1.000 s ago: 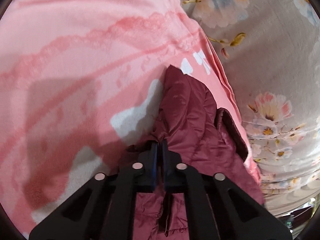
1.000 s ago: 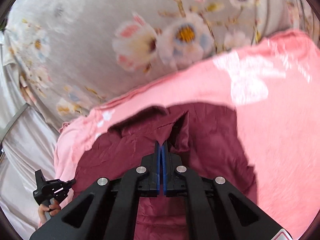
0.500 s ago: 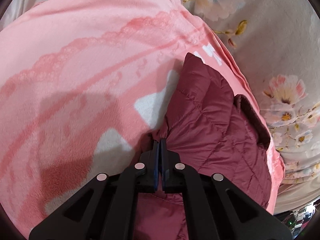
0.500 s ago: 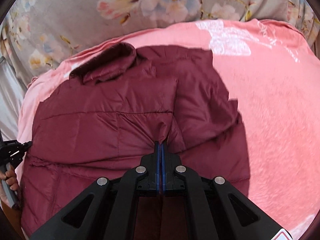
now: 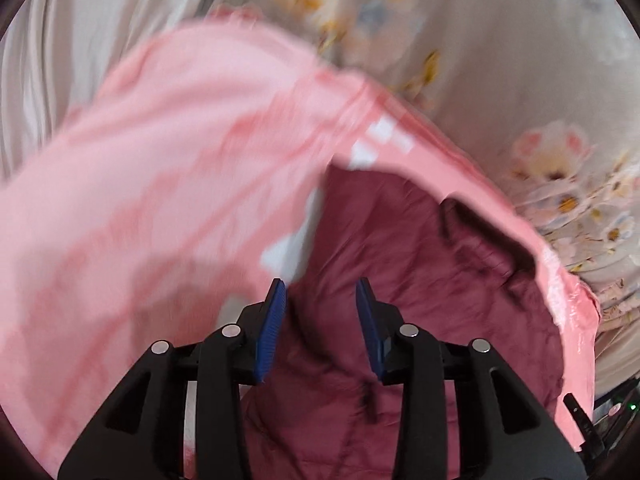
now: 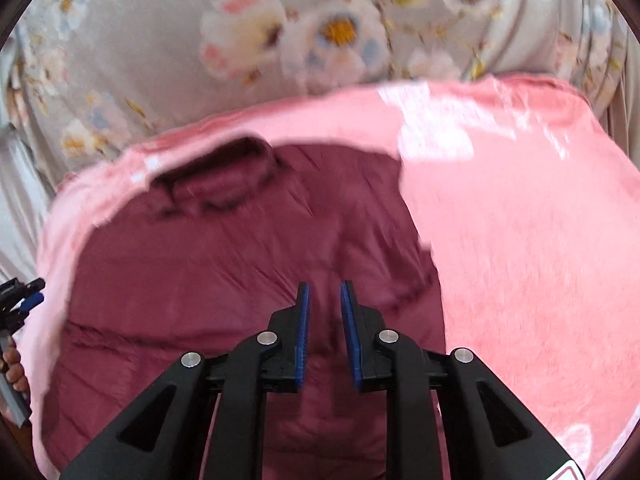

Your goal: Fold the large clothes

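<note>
A maroon quilted jacket (image 6: 240,264) lies spread on a pink blanket (image 6: 520,240), its dark collar (image 6: 224,168) toward the far side. In the left wrist view the jacket (image 5: 420,280) fills the lower right, on the pink blanket (image 5: 160,160). My left gripper (image 5: 321,284) is open and empty, just above the jacket's edge. My right gripper (image 6: 324,286) is open and empty, over the jacket's middle. The other gripper (image 6: 20,300) shows at the far left edge of the right wrist view, with the person's hand below it. Both views are motion-blurred.
A grey floral bedsheet (image 6: 280,40) lies beyond the blanket's far edge and shows in the left wrist view (image 5: 520,80) too. Pale curtain-like fabric (image 5: 60,40) hangs at the upper left. The blanket's edge (image 5: 576,308) drops off at the right.
Both grippers were shut on jacket fabric and have now opened and let it go. The jacket has settled flat on the blanket, and both grippers have pulled back slightly.
</note>
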A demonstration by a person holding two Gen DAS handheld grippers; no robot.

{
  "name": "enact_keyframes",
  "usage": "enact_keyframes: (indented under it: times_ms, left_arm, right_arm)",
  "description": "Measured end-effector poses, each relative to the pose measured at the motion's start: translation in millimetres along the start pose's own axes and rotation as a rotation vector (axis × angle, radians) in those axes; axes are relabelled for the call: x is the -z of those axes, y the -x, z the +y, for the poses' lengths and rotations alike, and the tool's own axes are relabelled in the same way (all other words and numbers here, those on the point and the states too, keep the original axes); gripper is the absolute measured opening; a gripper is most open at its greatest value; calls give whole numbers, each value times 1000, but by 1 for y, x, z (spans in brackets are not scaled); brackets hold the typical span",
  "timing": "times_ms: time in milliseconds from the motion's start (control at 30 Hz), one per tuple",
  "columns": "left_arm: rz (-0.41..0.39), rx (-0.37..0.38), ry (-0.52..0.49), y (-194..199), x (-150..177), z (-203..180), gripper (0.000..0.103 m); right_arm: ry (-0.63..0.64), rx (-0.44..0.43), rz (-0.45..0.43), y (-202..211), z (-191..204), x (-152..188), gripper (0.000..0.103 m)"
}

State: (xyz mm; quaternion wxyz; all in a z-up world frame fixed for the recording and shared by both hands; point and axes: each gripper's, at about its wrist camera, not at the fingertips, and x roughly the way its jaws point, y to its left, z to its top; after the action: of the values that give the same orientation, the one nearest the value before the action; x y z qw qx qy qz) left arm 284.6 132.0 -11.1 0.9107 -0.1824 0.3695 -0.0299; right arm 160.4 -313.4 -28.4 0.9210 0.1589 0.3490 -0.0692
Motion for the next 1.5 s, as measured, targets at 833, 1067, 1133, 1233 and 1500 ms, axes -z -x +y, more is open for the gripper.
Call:
enact_keyframes:
  times_ms: [833, 1067, 1133, 1233, 1500]
  left_arm:
    - [149, -50, -324, -117, 56, -121, 34]
    - [113, -79, -363, -120, 65, -125, 34]
    - [111, -84, -369, -120, 65, -127, 34]
    - [144, -43, -337, -114, 54, -127, 33]
    - [195, 241, -161, -109, -14, -153, 71]
  right_arm:
    - [181, -6, 147, -111, 79, 25, 7]
    - [135, -45, 150, -115, 71, 26, 7]
    - [122, -62, 154, -115, 69, 24, 8]
    - [100, -118, 188, -111, 64, 15, 15]
    - [-209, -273, 130, -116, 23, -50, 56]
